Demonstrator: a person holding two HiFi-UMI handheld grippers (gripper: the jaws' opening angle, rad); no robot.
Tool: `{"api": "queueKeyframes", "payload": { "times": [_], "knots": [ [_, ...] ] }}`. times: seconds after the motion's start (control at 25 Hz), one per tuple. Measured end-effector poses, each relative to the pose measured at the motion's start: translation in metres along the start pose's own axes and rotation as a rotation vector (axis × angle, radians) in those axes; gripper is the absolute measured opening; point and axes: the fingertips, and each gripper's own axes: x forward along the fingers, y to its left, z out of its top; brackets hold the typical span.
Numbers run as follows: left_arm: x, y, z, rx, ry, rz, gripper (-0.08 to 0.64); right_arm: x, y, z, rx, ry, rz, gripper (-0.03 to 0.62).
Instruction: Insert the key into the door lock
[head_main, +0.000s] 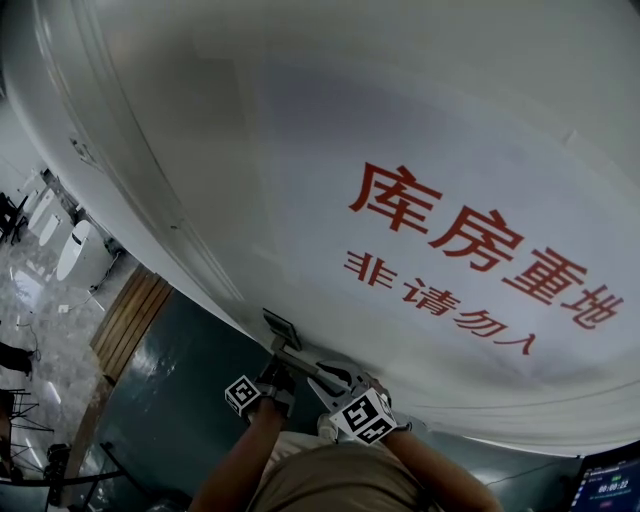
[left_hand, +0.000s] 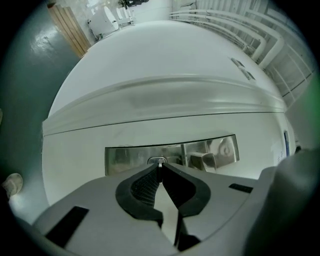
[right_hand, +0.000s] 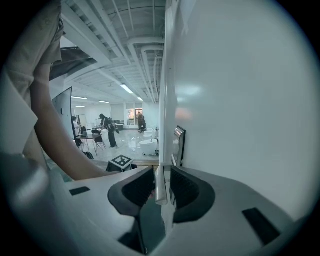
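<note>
The white door (head_main: 400, 150) bears red characters and a steel lock plate (head_main: 281, 326) near its lower edge. In the left gripper view that lock plate (left_hand: 125, 159) fills the middle, with the keyhole (left_hand: 156, 160) right at my left gripper (left_hand: 160, 167). The left gripper is shut on a thin metal key (left_hand: 160, 163), whose tip sits at the keyhole. How deep the key goes I cannot tell. My right gripper (right_hand: 161, 175) is shut on the flat silver door handle (right_hand: 161, 189). From the head view the left gripper (head_main: 275, 366) and right gripper (head_main: 335, 380) sit side by side at the handle (head_main: 312, 366).
Left of the door run a wooden strip (head_main: 130, 320) and a dark green floor (head_main: 190, 390). White fixtures (head_main: 75, 250) stand farther left. Through the right gripper view I see a person's arm (right_hand: 55, 135), a monitor (right_hand: 62, 112) and people (right_hand: 107, 130) in a far room.
</note>
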Motion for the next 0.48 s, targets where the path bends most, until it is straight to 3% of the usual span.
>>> {"api": "queueKeyframes", "payload": {
  "times": [0.2,0.48],
  "knots": [
    [0.0011,-0.0025,0.0002,0.047,0.033,0.008,0.034,0.0017,0.0014,0.0028,-0.009,-0.003,0.010,0.109],
    [0.0014,-0.0014,0.0016,-0.033,0.007,-0.016,0.034,0.0009,0.0065,0.0011,-0.015,-0.001,0.016,0.109]
  ]
}}
